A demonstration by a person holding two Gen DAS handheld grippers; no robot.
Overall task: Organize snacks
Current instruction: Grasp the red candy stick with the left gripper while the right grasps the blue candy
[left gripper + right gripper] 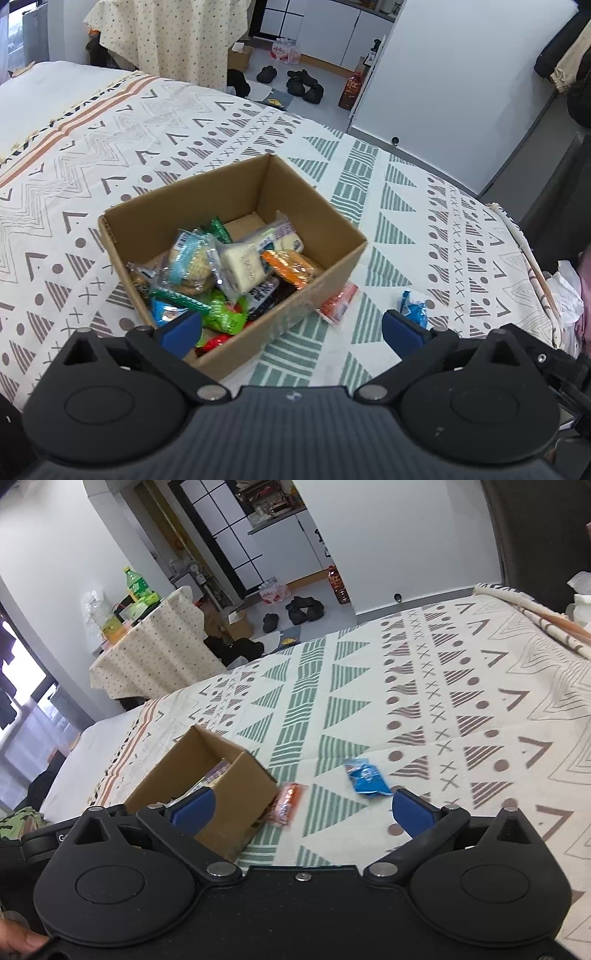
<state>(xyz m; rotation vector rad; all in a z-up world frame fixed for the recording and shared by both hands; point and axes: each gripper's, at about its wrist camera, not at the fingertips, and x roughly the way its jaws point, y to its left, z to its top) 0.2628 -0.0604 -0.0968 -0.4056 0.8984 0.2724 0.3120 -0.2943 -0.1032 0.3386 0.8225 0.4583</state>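
An open cardboard box sits on the patterned bedspread, holding several wrapped snacks. My left gripper hovers just short of the box's near corner, open, nothing between its blue pads. Right of the box an orange snack packet lies on the cloth, and further right a blue packet. In the right wrist view the box is at lower left, the orange packet beside it and the blue packet ahead. My right gripper is open and empty above the cloth.
The patterned bedspread covers the bed. Beyond the bed's far edge lie shoes and a bottle on the floor, next to a white door. A cloth-covered table with bottles stands at the left.
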